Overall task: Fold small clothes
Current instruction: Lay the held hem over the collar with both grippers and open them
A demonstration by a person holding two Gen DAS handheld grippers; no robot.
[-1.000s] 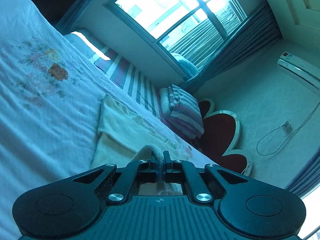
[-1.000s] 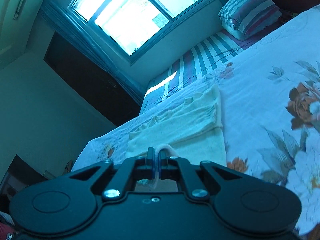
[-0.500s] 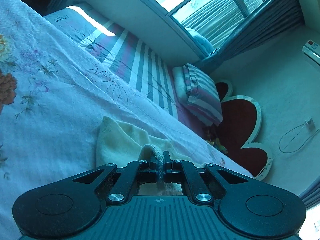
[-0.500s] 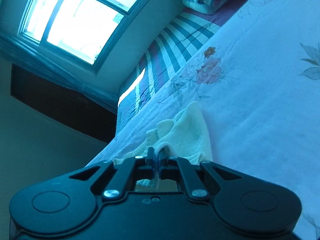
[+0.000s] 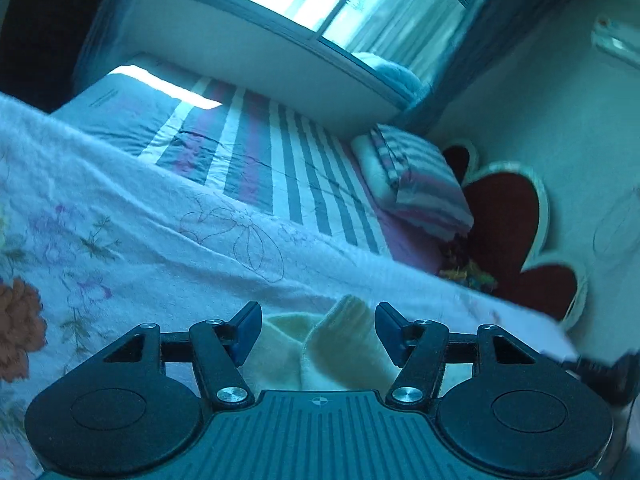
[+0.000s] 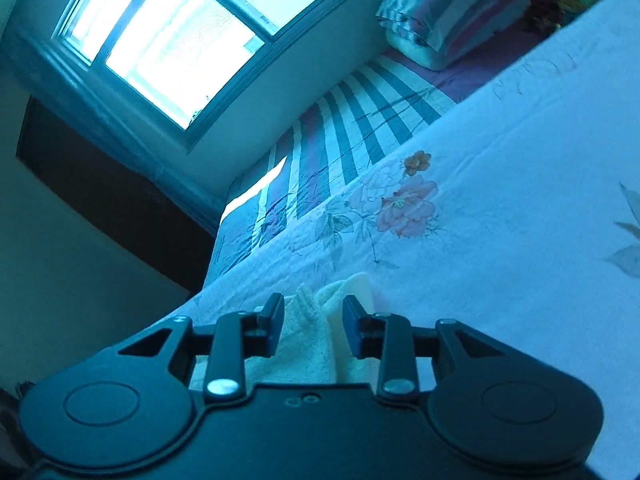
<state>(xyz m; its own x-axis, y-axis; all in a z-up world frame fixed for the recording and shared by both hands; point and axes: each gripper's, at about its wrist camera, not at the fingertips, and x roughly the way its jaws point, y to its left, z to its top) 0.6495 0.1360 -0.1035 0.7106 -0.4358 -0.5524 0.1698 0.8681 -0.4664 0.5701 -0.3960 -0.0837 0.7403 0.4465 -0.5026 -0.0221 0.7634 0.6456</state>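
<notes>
A small pale yellow garment (image 5: 340, 344) lies bunched on the floral bedsheet (image 5: 132, 240), low in the left wrist view. My left gripper (image 5: 316, 332) stands over it with its jaws opening; the cloth sits between the pads but they do not press it. In the right wrist view the same pale yellow garment (image 6: 316, 332) lies between the pads of my right gripper (image 6: 314, 324), whose jaws are also opening and stand clear of the fabric. Most of the garment is hidden under both gripper bodies.
A striped blanket (image 5: 264, 160) covers the far part of the bed, with a folded striped pillow (image 5: 416, 184) on it. A red flower-shaped headboard (image 5: 512, 232) stands at the right. A window (image 6: 168, 40) is behind the bed. The floral bedsheet (image 6: 500, 200) spreads to the right.
Both grippers were shut on the garment's edges and have let go, their jaws now apart. Both carried the cloth forward and down over itself, so less garment shows ahead.
</notes>
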